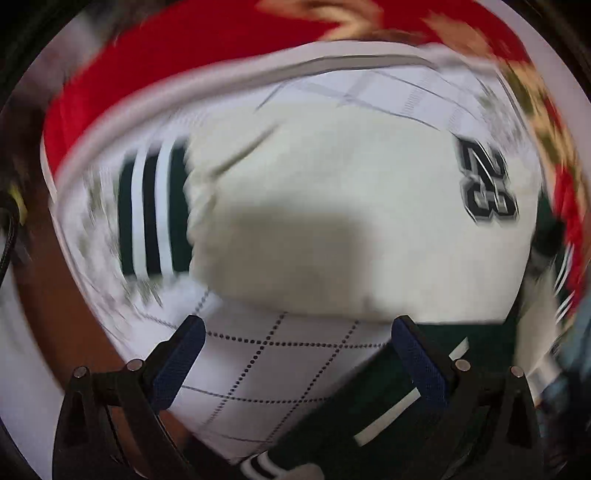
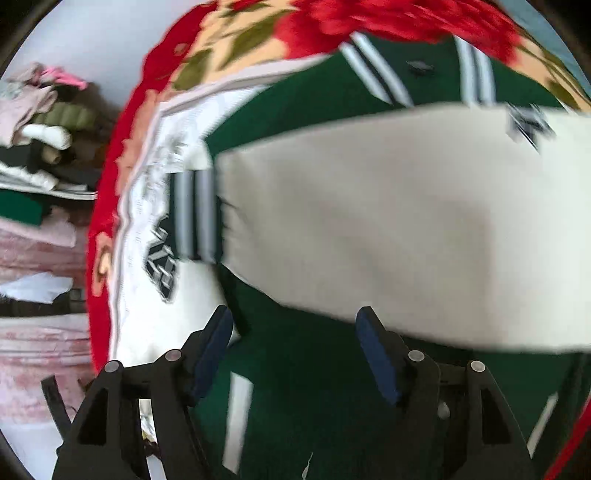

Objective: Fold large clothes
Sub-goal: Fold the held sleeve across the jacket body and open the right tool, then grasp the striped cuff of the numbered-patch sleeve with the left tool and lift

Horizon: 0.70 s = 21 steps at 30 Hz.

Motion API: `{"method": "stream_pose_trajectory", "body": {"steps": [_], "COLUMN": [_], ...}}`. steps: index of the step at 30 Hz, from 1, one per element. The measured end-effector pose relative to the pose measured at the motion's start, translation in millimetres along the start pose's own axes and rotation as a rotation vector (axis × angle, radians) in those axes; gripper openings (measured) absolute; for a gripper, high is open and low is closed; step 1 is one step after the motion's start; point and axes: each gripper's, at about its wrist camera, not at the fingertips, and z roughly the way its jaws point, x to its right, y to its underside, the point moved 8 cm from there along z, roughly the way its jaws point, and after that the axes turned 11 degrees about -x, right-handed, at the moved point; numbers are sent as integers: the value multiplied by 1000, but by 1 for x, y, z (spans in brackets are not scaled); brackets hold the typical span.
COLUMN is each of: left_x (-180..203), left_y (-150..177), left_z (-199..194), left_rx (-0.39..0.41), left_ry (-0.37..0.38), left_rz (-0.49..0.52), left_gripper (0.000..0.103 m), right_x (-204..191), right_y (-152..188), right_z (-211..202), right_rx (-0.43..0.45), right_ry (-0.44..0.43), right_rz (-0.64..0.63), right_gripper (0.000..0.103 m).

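A green varsity jacket [image 2: 317,96] with cream sleeves lies spread on a white sheet [image 2: 147,332]. In the left wrist view a cream sleeve [image 1: 332,192] crosses the middle, with a green and white striped cuff [image 1: 155,214] at its left end and a black number patch [image 1: 487,184] at its right. My left gripper [image 1: 299,350] points down, open, over the jacket's white quilted lining [image 1: 273,362], with nothing between its fingers. My right gripper [image 2: 295,347] is open above the green body, just below the cream sleeve [image 2: 388,229]. Both views are motion-blurred.
A red floral blanket [image 2: 258,33] lies under the sheet and rings the jacket. In the right wrist view a heap of other clothes [image 2: 44,155] sits beyond the bed's left edge. A red band of the blanket [image 1: 184,62] runs along the far side in the left wrist view.
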Motion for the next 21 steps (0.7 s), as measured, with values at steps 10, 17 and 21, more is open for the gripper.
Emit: {"method": "stream_pose_trajectory", "body": {"steps": [10, 17, 21], "left_x": [-59, -46, -29], "left_y": [-78, -175, -216], "left_z": [15, -17, -40], "left_rx": [214, 385, 442], "left_ry": [203, 87, 45], "left_rz": [-392, -269, -176], "left_gripper": [70, 19, 15], "right_x": [-4, -46, -76], "right_y": [10, -17, -42], "right_z": [27, 22, 25], "right_rx": [-20, 24, 49], "right_ry": [62, 111, 94], "right_rz": [36, -41, -72], "right_gripper": [71, 71, 71]}}
